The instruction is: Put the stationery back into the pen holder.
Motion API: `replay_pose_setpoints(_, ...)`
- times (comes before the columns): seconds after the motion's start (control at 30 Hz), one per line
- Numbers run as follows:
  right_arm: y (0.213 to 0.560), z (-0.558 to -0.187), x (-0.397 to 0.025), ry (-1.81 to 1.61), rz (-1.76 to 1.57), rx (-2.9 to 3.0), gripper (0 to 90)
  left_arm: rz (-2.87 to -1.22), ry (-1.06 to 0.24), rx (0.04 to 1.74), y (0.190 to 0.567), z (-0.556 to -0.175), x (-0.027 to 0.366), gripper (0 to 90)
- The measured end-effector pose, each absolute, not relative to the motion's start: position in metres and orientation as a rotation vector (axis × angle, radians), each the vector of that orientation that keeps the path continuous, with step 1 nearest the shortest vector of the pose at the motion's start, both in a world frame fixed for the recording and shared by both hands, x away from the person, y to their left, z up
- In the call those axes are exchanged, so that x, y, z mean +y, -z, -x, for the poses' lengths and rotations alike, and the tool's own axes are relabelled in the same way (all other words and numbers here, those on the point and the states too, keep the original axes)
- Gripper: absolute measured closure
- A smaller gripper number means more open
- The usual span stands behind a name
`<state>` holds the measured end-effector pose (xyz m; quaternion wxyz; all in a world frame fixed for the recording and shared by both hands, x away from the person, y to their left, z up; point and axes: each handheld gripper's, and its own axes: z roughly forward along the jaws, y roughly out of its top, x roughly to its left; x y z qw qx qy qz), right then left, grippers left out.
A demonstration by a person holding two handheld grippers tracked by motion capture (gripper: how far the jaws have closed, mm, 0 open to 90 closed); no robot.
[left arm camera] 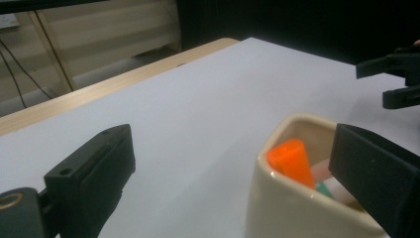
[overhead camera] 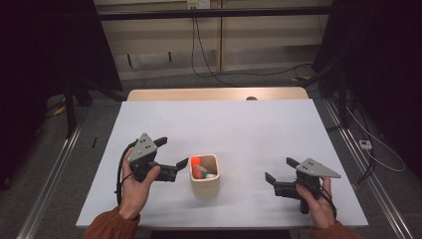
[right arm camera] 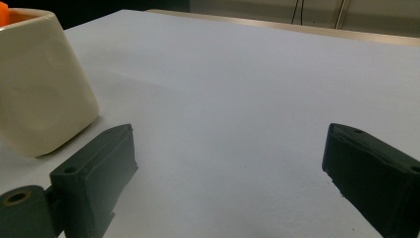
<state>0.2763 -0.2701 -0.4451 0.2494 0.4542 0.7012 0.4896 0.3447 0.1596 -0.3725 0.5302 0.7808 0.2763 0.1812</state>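
White tabletop (overhead camera: 234,124) spreads under our two grippers, with a pale wooden edge at its far side and dark curtains around it. We hold the left gripper (overhead camera: 172,153) with its jaws spread wide and empty; its near jaw tip sits just beside the cream ceramic cup (overhead camera: 204,174), close to the cup's left wall, though we cannot tell whether it touches. In the left gripper view the cup (left arm camera: 292,198) stands partly ahead of the right-hand jaw, which covers part of its rim, while the other jaw stays well off over bare table. We hold the right gripper (overhead camera: 281,169) open too, gripping nothing, well apart from the cup; in the right gripper view the cup (right arm camera: 42,79) stands beyond and outside the left-hand jaw. It is a squarish cup with rounded corners, glossy and cream, standing upright. Inside leans an orange marker (left arm camera: 291,161), with a green piece and a pale piece beside it.
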Motion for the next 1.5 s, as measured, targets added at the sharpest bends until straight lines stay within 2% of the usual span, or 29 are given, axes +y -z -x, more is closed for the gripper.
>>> replay_pose_setpoints(0.33, 0.446, -0.276, -0.27, -1.329, -1.24, 1.915, 5.8, -1.874, -0.481, 0.71, 0.381, -0.338, 0.18, 4.2)
replay_pose_setpoints(0.67, 0.446, -0.277, -0.27, -1.329, -1.247, 1.91, 5.9, -1.876, -0.458, 0.794, 0.392, -0.334, 0.195, 4.5)
replay_pose_setpoints(1.2, 0.446, -0.276, -0.269, -1.326, -1.245, 1.914, 5.9, -1.897, -0.506, 0.833, 0.412, -0.318, 0.214, 4.6)
replay_pose_setpoints(1.5, 0.447, -0.276, -0.269, -1.324, -1.241, 1.918, 5.9, -1.919, -0.474, 0.86, 0.424, -0.314, 0.22, 4.6)
